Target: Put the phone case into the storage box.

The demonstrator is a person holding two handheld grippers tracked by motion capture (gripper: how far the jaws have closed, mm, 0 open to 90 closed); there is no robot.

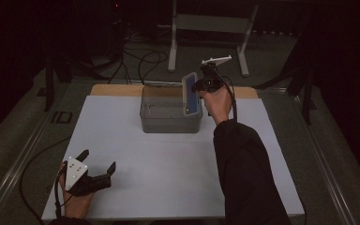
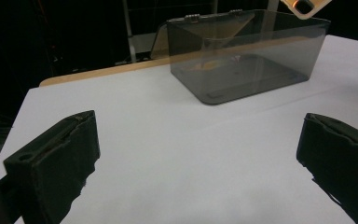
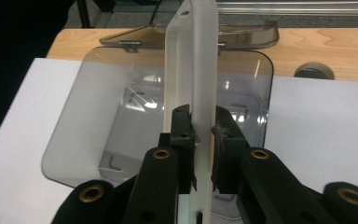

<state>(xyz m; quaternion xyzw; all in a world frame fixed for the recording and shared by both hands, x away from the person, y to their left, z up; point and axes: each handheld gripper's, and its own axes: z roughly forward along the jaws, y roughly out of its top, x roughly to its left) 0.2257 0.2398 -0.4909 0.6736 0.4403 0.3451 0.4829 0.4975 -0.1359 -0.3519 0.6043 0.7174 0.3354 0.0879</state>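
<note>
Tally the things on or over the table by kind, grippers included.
Grippers: 2, left gripper and right gripper
Clear lidded bins: 1, bin
Flat white cases: 1, case
Total: 4

The room is dim, and its far and side edges fall away into black. A white rectangular sheet (image 1: 168, 173) covers most of the tabletop, leaving a strip of pale wooden board (image 1: 117, 90) bare along the far edge. A round dark grommet hole (image 3: 313, 70) sits in that wood. Grey metal rails (image 1: 21, 159) frame the tabletop on both sides. Beyond it lies a grey-green carpeted floor (image 1: 201, 58), where a light grey metal stand (image 1: 211, 26) rests on two legs, with loose black cables (image 1: 143, 63) curling beside it.
</note>
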